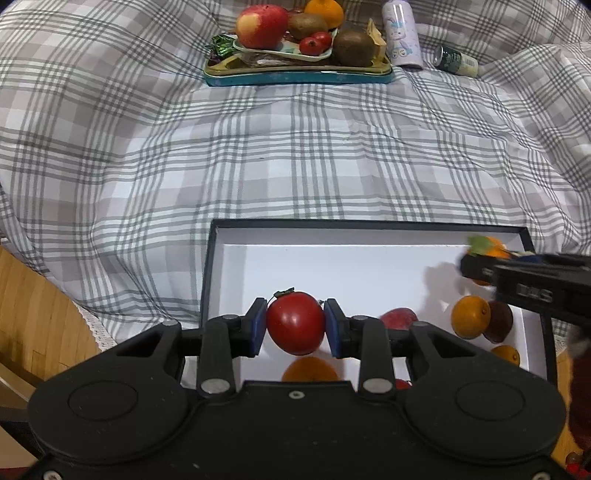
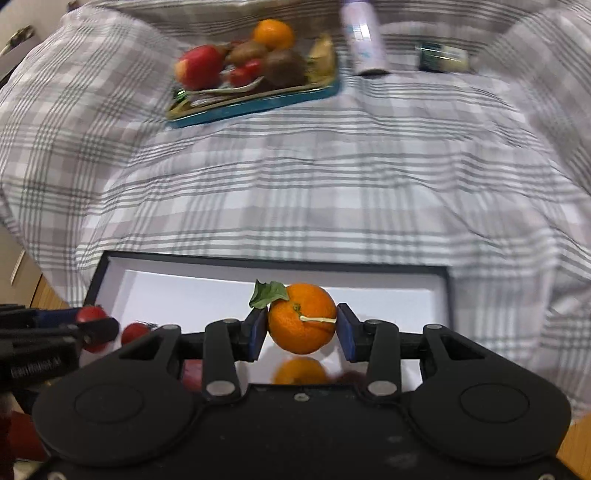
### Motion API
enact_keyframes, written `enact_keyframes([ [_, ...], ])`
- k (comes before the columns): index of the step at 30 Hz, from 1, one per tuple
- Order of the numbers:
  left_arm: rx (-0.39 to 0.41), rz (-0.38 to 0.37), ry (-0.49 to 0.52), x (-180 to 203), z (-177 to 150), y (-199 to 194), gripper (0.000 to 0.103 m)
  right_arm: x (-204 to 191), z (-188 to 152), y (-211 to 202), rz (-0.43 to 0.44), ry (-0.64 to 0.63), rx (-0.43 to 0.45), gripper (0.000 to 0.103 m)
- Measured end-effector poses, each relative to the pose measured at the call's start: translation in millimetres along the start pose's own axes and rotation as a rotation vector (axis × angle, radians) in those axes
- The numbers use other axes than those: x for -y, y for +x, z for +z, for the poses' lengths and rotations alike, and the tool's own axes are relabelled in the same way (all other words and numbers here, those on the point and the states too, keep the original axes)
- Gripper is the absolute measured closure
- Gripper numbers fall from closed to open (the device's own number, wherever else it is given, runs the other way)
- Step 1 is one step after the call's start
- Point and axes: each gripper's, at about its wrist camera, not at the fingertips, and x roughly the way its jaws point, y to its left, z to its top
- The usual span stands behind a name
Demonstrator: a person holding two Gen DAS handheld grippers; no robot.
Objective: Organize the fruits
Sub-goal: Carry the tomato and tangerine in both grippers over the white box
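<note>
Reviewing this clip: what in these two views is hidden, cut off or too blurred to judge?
- Left wrist view: the orange under the tomato is mostly hidden by the left gripper.
- Left wrist view: the right gripper covers most of its mandarin.
- Right wrist view: motion blur hides the label on the small bottle.

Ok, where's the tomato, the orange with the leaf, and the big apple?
tomato (image 1: 295,323), left wrist view, front skin.
orange with the leaf (image 2: 302,318), right wrist view, middle.
big apple (image 1: 261,26), left wrist view, red side.
</note>
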Motion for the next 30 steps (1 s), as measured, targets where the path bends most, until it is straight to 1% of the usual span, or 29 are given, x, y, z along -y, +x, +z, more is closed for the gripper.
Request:
enact_keyframes([
  [5,-0.011,-0.006,0.000,-0.4,-2.2,1.4,0.061,-20.0,7.1,17.8,0.023,-0.048,-0.015,0.061],
  [15,-0.025,-0.031,-0.006,1.2,-5.6,4.1,0.061,-25.0,12.7,29.9,0.043,-0.054,-0.024,0.061],
  [24,-0.028,-0.065,0.005,7.0,-9.5,0.6,0.061,-17.5,8.5,8.1,0.043,-0.025,0.004,0.060],
  [30,-0.032,-0.066,0.015,15.9,-4.7,9.1,0.061,-10.4,0.8,-9.4,0.030,-0.014,0.028,0.060],
])
